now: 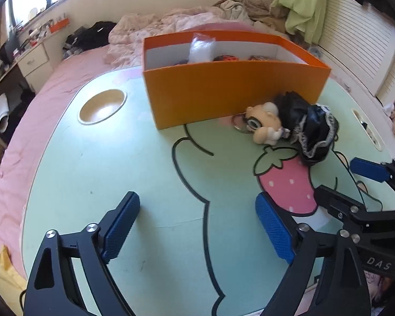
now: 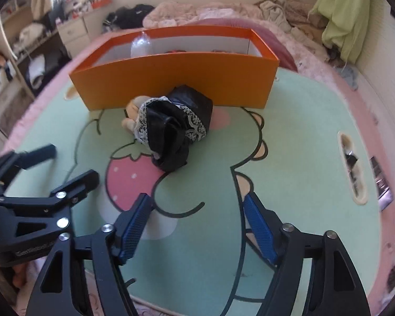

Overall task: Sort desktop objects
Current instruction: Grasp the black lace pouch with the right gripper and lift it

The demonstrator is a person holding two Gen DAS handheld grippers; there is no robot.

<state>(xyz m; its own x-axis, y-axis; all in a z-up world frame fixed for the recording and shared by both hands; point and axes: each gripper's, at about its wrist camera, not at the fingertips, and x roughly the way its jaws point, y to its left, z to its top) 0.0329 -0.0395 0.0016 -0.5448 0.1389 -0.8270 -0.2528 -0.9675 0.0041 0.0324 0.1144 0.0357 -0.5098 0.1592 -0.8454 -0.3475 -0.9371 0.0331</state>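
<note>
Left claw [image 1: 197, 226]: released, empty, above desk [image 1: 92, 171].
Right claw [image 2: 197, 223]: released, empty.
Doll [image 2: 171, 126]: lying against orange box [image 2: 176, 79].

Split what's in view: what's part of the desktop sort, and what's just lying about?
Job:
- doll in a black lace dress, lying on the table against the orange box
- orange box, already holding a few items
- left tool and right tool, both open, empty

Lying about:
- bedding heaped behind the box
- green cloth hanging at right
- cluttered desk under the window
</note>
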